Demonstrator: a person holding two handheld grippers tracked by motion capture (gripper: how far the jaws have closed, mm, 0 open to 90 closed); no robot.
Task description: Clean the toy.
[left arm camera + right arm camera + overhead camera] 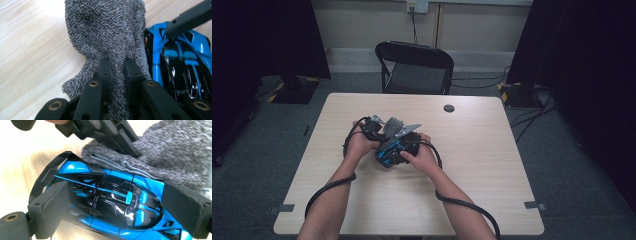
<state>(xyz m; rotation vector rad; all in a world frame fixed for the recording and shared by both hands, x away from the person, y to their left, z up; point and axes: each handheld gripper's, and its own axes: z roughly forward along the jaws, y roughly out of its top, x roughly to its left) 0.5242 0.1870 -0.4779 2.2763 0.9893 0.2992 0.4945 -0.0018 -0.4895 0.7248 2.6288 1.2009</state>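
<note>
The left tool (117, 67) pinches the grey terry cloth (107, 32) against the glossy blue-and-black toy car (110, 202), which the right tool (120, 205) clamps at mid-desk; wiping appears underway, unfinished.

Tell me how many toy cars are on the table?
1. The blue and black toy car lies mid-table, clamped in the right gripper, beside the grey cloth held by the left gripper.

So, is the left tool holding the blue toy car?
No, in the left gripper view the left tool is shut on the grey cloth, while the blue toy car lies beside it.
</note>
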